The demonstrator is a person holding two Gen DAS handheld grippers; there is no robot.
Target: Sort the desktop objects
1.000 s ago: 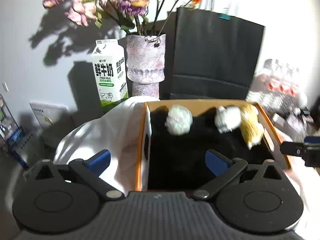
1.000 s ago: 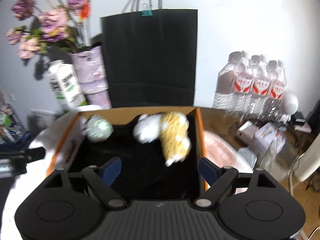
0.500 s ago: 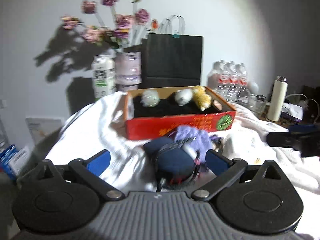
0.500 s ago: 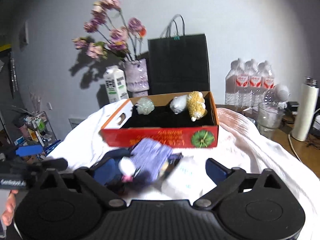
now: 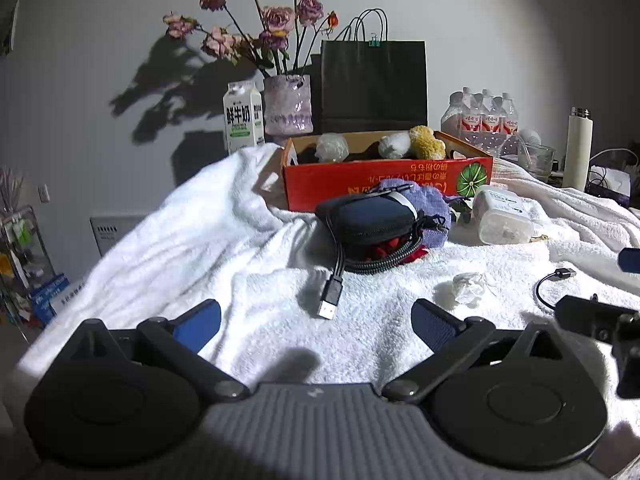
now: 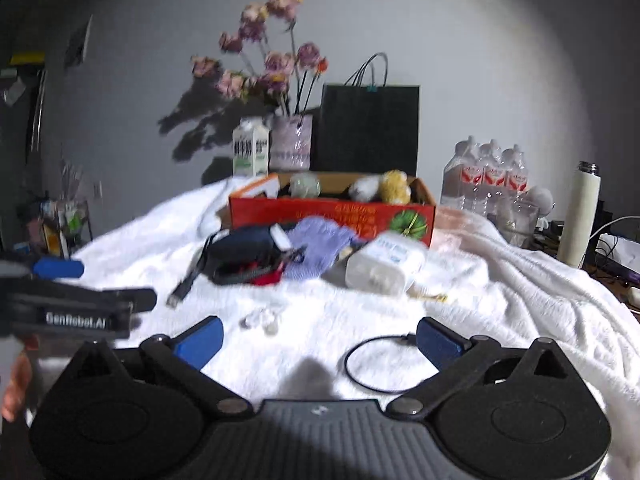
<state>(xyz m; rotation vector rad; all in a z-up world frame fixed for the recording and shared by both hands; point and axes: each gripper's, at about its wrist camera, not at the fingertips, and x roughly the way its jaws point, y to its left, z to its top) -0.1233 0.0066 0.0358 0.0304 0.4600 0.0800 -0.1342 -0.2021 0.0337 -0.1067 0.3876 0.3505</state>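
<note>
Both the left gripper [image 5: 316, 320] and the right gripper [image 6: 318, 338] hang released and empty over the white towel [image 5: 224, 248]. The pouch [image 5: 366, 218], cable [image 5: 334, 292], purple cloth [image 5: 428, 204] and white bottle [image 5: 502, 218] lie clustered just before the red box [image 5: 384, 178], which holds plush toys [image 5: 428, 142].

Red cardboard box [image 5: 384, 182] holding plush toys [image 5: 428, 143], dark pouch [image 5: 368, 216], purple cloth [image 5: 428, 204], USB cable [image 5: 334, 288] on white towel [image 5: 200, 248]

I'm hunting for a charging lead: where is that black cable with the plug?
In the left wrist view the USB plug lies mid-frame on the white towel, its cable running back under the dark pouch.
</note>
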